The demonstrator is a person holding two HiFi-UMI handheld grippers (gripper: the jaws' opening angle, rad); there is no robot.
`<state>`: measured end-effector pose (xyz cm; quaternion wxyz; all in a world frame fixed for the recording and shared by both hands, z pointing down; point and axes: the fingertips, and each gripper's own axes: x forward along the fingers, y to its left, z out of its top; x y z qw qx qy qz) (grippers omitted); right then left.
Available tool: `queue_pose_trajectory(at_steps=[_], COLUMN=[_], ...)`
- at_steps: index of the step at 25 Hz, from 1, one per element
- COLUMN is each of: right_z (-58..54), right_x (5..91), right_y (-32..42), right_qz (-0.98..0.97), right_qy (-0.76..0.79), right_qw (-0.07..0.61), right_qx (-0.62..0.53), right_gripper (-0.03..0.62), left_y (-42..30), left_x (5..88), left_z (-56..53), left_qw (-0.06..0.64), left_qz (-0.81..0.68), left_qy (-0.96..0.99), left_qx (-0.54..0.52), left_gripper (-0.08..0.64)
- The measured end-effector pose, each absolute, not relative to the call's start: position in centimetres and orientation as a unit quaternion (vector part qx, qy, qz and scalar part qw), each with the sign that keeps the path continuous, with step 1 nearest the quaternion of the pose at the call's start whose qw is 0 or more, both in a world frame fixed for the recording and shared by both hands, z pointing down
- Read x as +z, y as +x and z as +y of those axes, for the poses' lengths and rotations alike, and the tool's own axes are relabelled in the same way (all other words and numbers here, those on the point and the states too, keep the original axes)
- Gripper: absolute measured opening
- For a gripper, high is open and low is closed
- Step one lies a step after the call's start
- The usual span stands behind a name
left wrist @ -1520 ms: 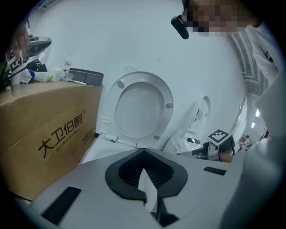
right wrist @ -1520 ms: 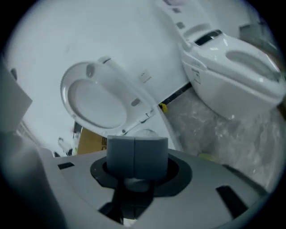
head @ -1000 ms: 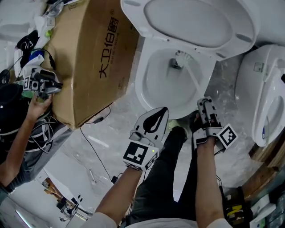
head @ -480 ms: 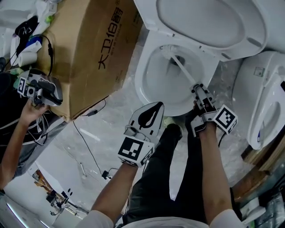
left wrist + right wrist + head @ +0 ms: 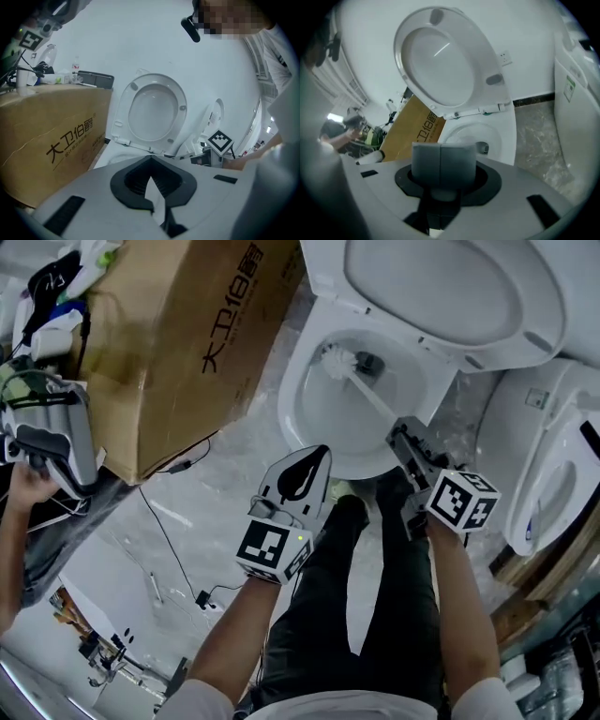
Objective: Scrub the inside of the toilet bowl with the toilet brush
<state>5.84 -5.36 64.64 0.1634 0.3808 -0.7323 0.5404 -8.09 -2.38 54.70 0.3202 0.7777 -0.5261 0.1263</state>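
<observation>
The white toilet bowl [image 5: 298,418] is open, with its lid [image 5: 450,287] raised behind it. The toilet brush's bristle head [image 5: 334,360] rests inside the bowl at its upper left wall, beside the drain. Its white handle [image 5: 370,399] slants down right into my right gripper [image 5: 398,430], which is shut on it just above the bowl's front rim. In the right gripper view the grey handle [image 5: 440,164] fills the jaws, with the bowl [image 5: 506,140] beyond. My left gripper [image 5: 314,457] hangs shut with nothing in it, in front of the bowl's near rim.
A large cardboard box [image 5: 178,343] stands close to the bowl's left side. A second white toilet [image 5: 553,474] sits at the right. Another person at the far left holds a grey device [image 5: 52,442]. Cables [image 5: 169,540] trail over the marble floor.
The brush head has swept from the back right of the bowl to its left side. My right gripper has moved up and left, closer to the rim. The left gripper barely shifted.
</observation>
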Motion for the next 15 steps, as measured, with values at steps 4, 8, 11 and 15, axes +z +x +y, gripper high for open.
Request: queue_pose_trajectory(at_steps=[4,8,11,15], right_z=[-1.5,0.8,2.6,3.7], right_x=[64.1,65.8,67.0,67.9], right_y=[6.8,6.4,4.9,2.8], right_qz=[-0.766,-0.778,-0.787,-0.795], right_qy=[0.353,0.339,0.322,0.314], right_qw=[0.291,0.366,0.394,0.394], right_qx=[0.452,0.381,0.348,0.339], right_gripper=[0.158,0.158,0.158,0.158], left_y=[-7.9,-7.8,-7.7,-7.8], left_x=[54.7,55.4,56.0,56.9], left_z=[-2.0,-2.4,-2.2,-1.6], left_qw=[0.327,0.327,0.331,0.338], left_qz=[-0.529,-0.529,-0.529,-0.526], left_qy=[0.773,0.774,0.772,0.769], left_qx=[0.125,0.121,0.123,0.131], left_gripper=[0.006,0.006,0.006,0.006])
